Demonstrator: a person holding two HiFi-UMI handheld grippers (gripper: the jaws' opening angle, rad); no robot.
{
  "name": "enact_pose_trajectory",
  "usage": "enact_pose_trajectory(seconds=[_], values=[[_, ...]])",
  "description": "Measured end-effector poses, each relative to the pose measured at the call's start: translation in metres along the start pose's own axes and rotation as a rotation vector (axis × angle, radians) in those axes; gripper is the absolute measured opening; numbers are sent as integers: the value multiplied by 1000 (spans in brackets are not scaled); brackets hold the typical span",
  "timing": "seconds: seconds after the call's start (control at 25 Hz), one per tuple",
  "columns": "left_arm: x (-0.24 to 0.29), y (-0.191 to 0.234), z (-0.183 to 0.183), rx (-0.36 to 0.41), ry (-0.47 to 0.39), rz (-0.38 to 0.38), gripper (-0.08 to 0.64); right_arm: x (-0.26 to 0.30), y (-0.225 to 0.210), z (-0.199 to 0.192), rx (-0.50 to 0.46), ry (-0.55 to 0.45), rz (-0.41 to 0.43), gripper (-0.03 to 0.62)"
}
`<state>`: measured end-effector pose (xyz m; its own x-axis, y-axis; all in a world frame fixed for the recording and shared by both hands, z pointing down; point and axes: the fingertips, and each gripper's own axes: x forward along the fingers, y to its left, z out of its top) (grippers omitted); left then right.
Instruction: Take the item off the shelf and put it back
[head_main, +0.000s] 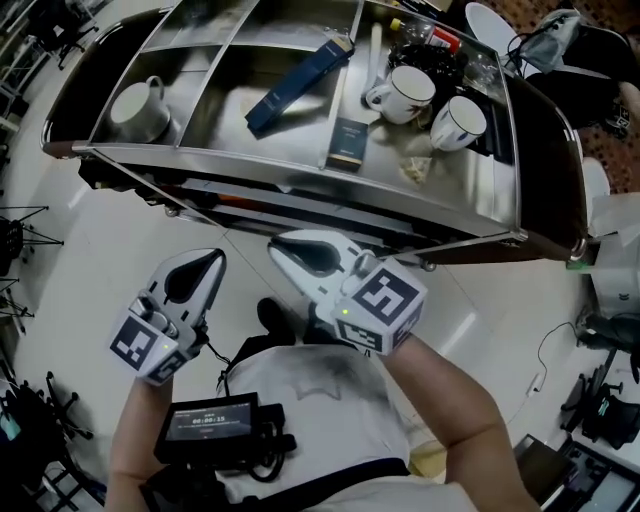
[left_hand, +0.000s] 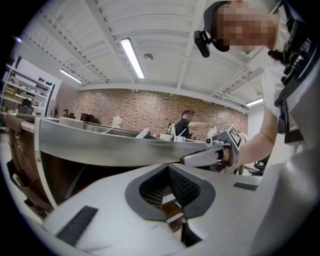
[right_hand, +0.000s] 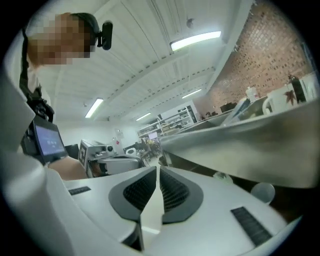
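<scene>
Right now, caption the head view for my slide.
Both empty, left gripper and right gripper hover short of the steel shelf of cups and boxes.

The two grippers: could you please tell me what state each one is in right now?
Left gripper: closed, holding nothing.
Right gripper: closed, holding nothing.

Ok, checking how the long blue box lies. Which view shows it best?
Head view: the blue box lies whole, diagonal in the middle tray. Both gripper views look level at the tray's rim; at most a sliver shows above it.
</scene>
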<state>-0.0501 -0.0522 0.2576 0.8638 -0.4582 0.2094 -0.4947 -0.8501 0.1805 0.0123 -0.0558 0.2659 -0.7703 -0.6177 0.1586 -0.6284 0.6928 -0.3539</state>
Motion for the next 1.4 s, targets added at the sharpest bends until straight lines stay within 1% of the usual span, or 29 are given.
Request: enact_pose_trajectory(seconds=[0.08, 0.2, 0.28, 0.36, 0.48, 0.64, 0.72, 0.88, 1.4], values=[[0, -4, 13, -2, -12, -16, 0, -2, 8, 19, -18, -16, 20, 17], [1, -8, 31, -16, -40, -36, 0, -7, 17, 42, -86, -29, 34, 6], [0, -9, 39, -10, -52, -42, 0, -10, 22, 51, -120, -37, 40, 5], [0, -9, 45, 5, -54, -44, 0, -12, 27, 56, -130, -35, 47, 5], [0, -12, 50, 17, -53, -52, 0, -13, 31, 59, -140, -45, 51, 3], [2, -17, 52, 32, -48, -65, 0, -17, 39, 56, -120, -15, 62, 3], [3, -19, 51, 35, -45, -70, 0, -18, 39, 56, -120, -24, 62, 3], [5, -23, 50, 37, -39, -78, 0, -19, 34, 58, -135, -73, 50, 3], [6, -29, 58, 42, -56, -109, 0, -18, 38, 58, -129, -65, 49, 3]])
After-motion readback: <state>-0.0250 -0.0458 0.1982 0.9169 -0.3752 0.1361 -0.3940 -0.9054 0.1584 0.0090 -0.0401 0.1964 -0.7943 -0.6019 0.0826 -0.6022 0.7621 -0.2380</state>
